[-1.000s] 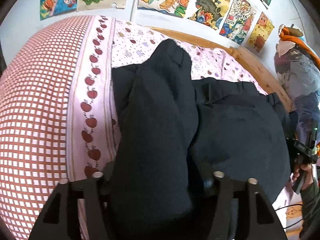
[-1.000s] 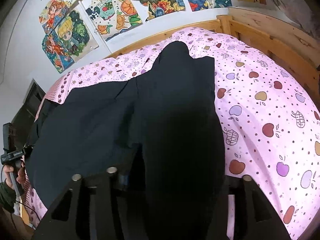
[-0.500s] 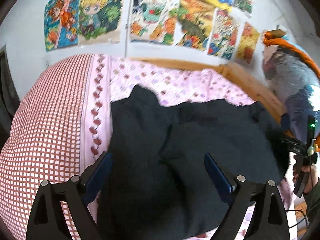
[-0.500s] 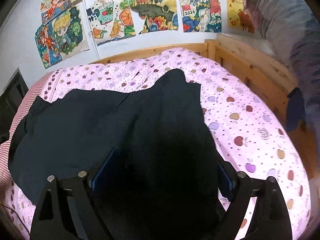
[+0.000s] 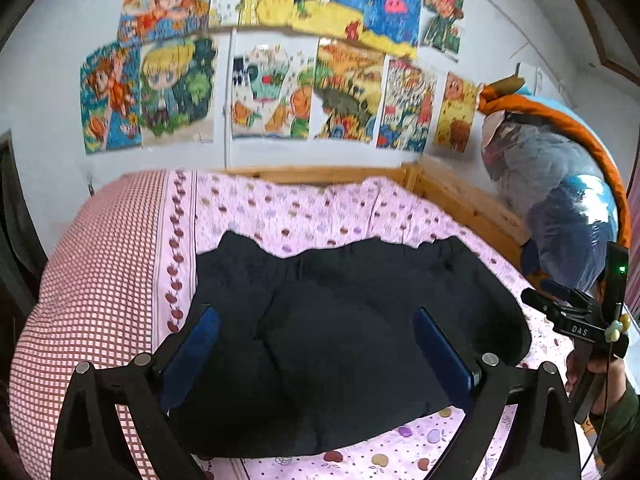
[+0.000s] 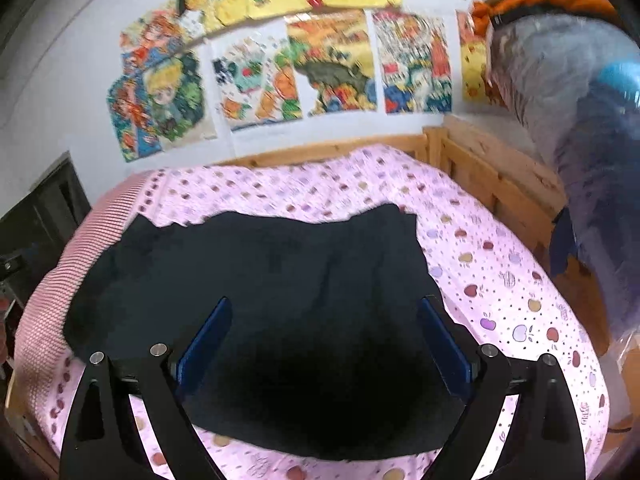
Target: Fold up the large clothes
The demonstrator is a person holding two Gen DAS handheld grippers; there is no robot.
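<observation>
A large dark garment (image 5: pixel 352 320) lies folded in a broad flat heap on the pink apple-print sheet (image 5: pixel 304 216). Above its near part hangs my left gripper (image 5: pixel 314 314), its jaws opening wide, with nothing between the blue pads (image 5: pixel 196 344). In the right wrist view the same garment (image 6: pixel 280 264) spreads across the sheet (image 6: pixel 500 280). My right gripper (image 6: pixel 326 302) hovers over its near right part, jaws also opening and clear of the cloth. The garment's near edge is partly hidden behind the fingers in both views.
A red-checked cover (image 5: pixel 88 280) bulges on the bed's left side. A wooden bed rail (image 5: pixel 472 208) runs along the far and right sides. A big plush toy in plastic (image 5: pixel 560 208) sits beyond it. Posters (image 5: pixel 272 92) fill the wall. A hand (image 5: pixel 584 368) shows at right.
Both grippers went from shut on folds of the garment to open, letting the cloth drop. Both have risen and drawn back, so the whole garment now lies in view.
</observation>
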